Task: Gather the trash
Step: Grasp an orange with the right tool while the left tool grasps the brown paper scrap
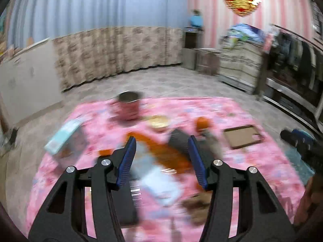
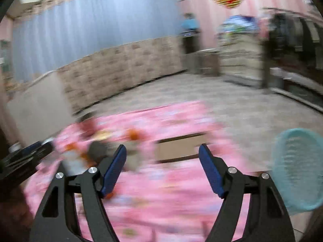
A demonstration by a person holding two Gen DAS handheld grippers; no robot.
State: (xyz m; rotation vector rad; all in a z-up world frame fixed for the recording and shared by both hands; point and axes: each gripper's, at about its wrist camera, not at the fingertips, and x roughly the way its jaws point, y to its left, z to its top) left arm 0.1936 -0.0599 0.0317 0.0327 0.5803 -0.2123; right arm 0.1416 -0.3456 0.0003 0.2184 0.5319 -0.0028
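Both views are motion-blurred. My left gripper [image 1: 162,141] is open and empty above a pink cloth [image 1: 232,109] strewn with trash: an orange-and-white wrapper [image 1: 161,161], a light blue box [image 1: 62,137], a red tin can [image 1: 128,106], a yellow lid [image 1: 158,121], a flat brown cardboard piece [image 1: 243,136] and a brown scrap [image 1: 196,203]. My right gripper [image 2: 162,155] is open and empty over the same cloth [image 2: 161,191], with the cardboard piece [image 2: 177,149] ahead between its fingers. A teal mesh basket [image 2: 298,169] stands at the right.
The cloth lies on a tiled floor [image 1: 181,80]. A blue curtain and patterned wall panel [image 1: 121,46] run behind. Cabinets and a clothes rack [image 1: 292,56] stand at the right. Dark shoes [image 1: 296,137] lie beside the cloth. The left gripper shows at the left edge of the right wrist view [image 2: 22,157].
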